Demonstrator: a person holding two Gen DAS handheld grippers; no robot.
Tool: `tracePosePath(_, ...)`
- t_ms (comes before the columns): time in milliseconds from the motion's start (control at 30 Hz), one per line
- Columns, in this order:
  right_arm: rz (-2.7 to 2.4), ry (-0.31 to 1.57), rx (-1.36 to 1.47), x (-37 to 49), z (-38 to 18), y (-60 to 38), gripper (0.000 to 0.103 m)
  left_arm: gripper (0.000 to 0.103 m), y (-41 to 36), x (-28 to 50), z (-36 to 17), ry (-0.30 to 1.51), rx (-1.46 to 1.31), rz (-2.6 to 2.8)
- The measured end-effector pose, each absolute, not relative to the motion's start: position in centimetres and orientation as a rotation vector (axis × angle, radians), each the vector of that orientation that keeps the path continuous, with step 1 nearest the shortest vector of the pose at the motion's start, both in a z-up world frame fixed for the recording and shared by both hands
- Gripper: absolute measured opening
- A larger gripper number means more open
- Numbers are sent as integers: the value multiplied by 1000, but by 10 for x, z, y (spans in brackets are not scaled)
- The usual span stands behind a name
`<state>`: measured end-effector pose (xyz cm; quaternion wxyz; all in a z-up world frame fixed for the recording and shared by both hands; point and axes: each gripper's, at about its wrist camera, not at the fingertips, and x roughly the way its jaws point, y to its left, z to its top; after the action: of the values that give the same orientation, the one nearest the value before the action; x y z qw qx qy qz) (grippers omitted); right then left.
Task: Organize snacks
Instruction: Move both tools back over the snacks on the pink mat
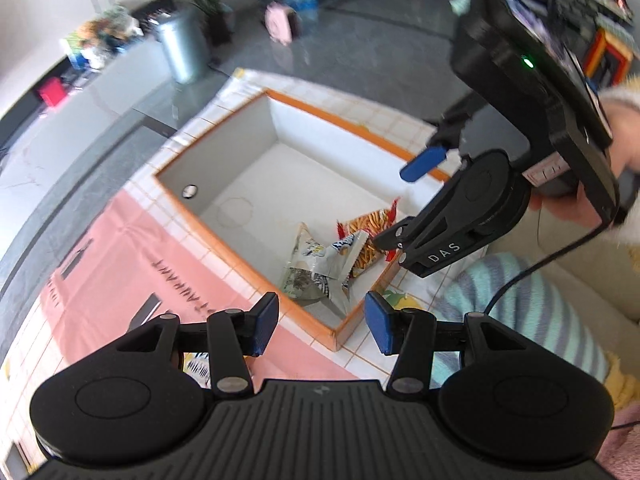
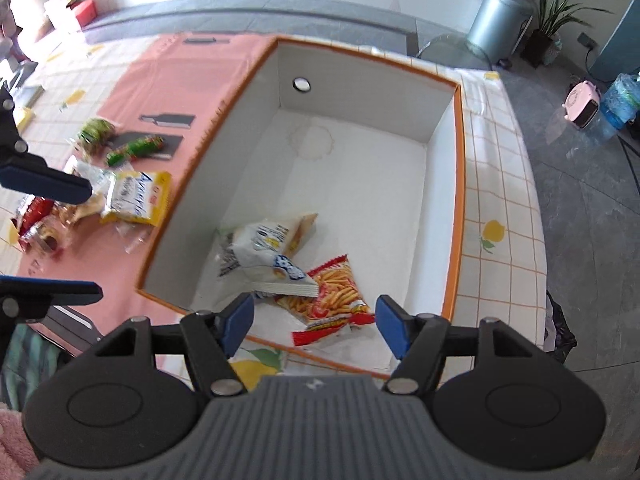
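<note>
An orange-rimmed white box [image 2: 460, 184] stands on the table; it also shows in the left wrist view [image 1: 224, 240]. In its near corner lie a silver-white snack bag [image 2: 264, 256] and a red fries bag [image 2: 332, 300], both also in the left wrist view: the silver-white bag [image 1: 316, 260], the fries bag [image 1: 370, 232]. My right gripper [image 2: 314, 324] is open and empty above the box's near edge. My left gripper [image 1: 322, 328] is open and empty above the box corner. Several loose snacks lie left of the box: a yellow-white packet [image 2: 136, 200], green packets [image 2: 134, 150], red packets [image 2: 36, 220].
The table has a tiled cloth with a pink mat [image 2: 160, 76]. Its far and right edges drop to a grey floor [image 2: 592, 200]. A metal bin [image 2: 496, 20], a plant and a pink appliance stand on the floor. A striped cloth [image 1: 520, 304] lies near the box.
</note>
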<state>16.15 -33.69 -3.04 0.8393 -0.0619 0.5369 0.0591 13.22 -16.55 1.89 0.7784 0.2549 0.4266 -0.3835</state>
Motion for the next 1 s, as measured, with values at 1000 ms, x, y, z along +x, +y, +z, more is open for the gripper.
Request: tracePosePath(1000,189,708,175,52,-58,-174,65,63,64,48,-21,813,20,-285)
